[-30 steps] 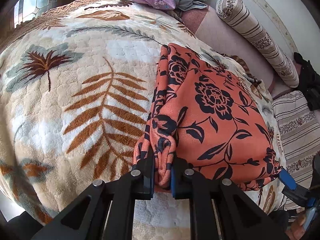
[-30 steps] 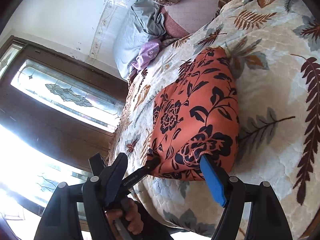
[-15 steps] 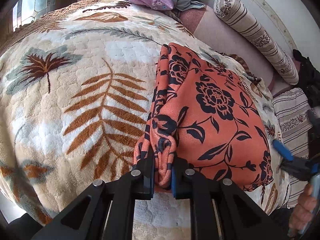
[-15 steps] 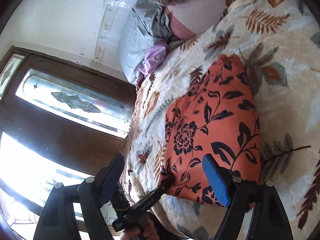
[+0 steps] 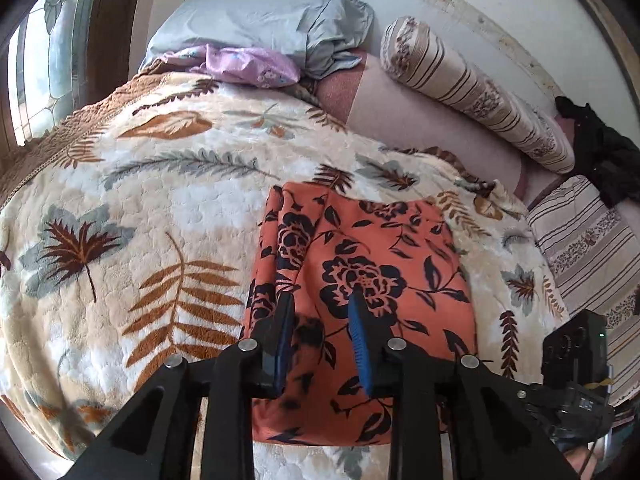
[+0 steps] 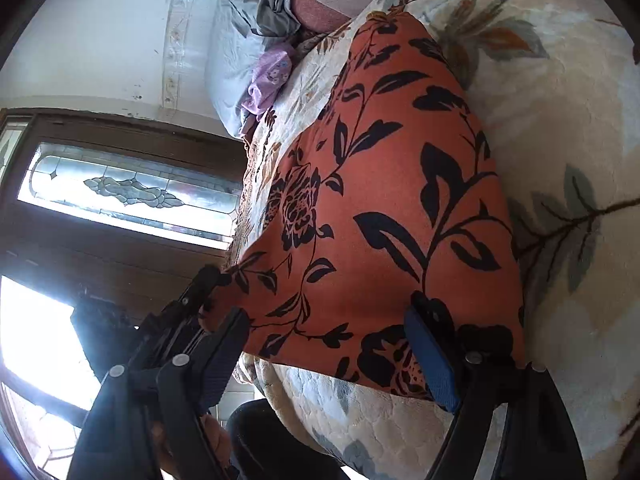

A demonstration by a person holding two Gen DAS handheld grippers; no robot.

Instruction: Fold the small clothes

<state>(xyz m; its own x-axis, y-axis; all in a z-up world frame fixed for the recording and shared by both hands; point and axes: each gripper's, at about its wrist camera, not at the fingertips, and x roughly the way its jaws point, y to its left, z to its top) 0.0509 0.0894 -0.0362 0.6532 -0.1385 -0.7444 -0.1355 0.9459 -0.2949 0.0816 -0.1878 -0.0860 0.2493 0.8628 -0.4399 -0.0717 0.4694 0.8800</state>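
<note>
Left wrist view: the left gripper (image 5: 320, 320) is hovering over a folded orange garment with a black flower print (image 5: 372, 280), its jaws opening with nothing pinched between them. The garment is lying flat on a cream blanket patterned with leaves (image 5: 132, 220), near the bed's front edge. A grey pillow (image 5: 260, 20), a crumpled lilac cloth (image 5: 248, 64) and a striped bolster (image 5: 472, 92) are resting along the wall behind. The other gripper's black body (image 5: 576, 360) is showing at lower right.

Right wrist view: the right gripper (image 6: 320, 328) is standing spread wide over the near end of the orange garment (image 6: 380, 200), its blue pads either side of the cloth and not squeezing it. The left gripper (image 6: 188, 312) is showing at the garment's left corner; whether it is touching the cloth cannot be told here. A stained-glass window (image 6: 128, 192) is glowing behind.
</note>
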